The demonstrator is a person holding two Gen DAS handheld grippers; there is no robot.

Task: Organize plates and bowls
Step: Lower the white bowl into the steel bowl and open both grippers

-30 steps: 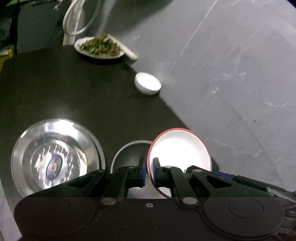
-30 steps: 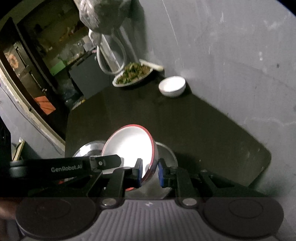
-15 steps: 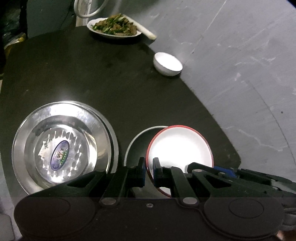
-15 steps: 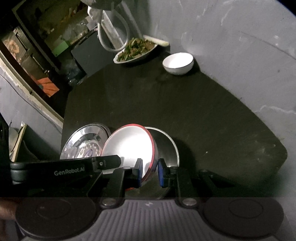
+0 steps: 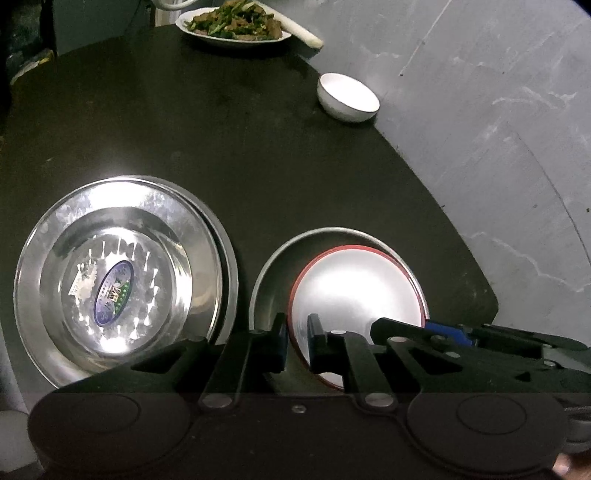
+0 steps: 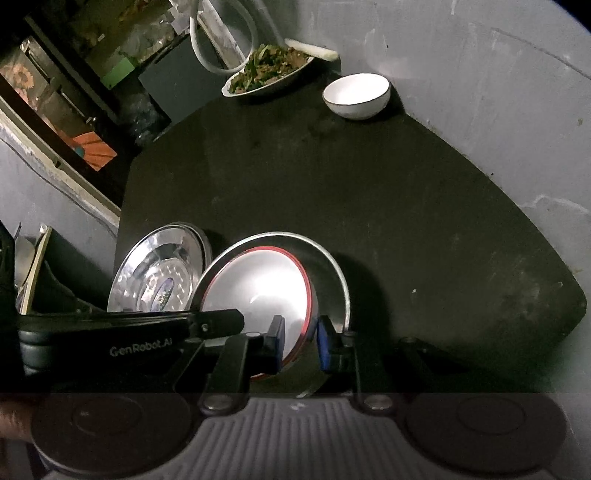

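A white bowl with a red rim (image 5: 354, 291) (image 6: 258, 288) sits low inside a steel bowl (image 5: 266, 273) (image 6: 332, 266) near the front edge of the dark table (image 5: 221, 147). My left gripper (image 5: 297, 343) is shut on the bowl's left rim. On the bowl's right rim my right gripper (image 6: 300, 343) is shut, with the wall between its blue pads. The left gripper's body shows in the right wrist view as a black bar. A stack of steel plates (image 5: 114, 284) (image 6: 159, 280) lies just left of the steel bowl.
A small white bowl (image 5: 349, 98) (image 6: 356, 96) stands at the table's far right edge. A plate of green vegetables (image 5: 232, 26) (image 6: 269, 70) is at the back. Grey floor (image 5: 498, 129) lies to the right, and dark shelves (image 6: 74, 92) to the left.
Both grippers have carried the red-rimmed bowl down, from a tilted hold above the steel bowl to level inside it. Both cameras have come closer to the table.
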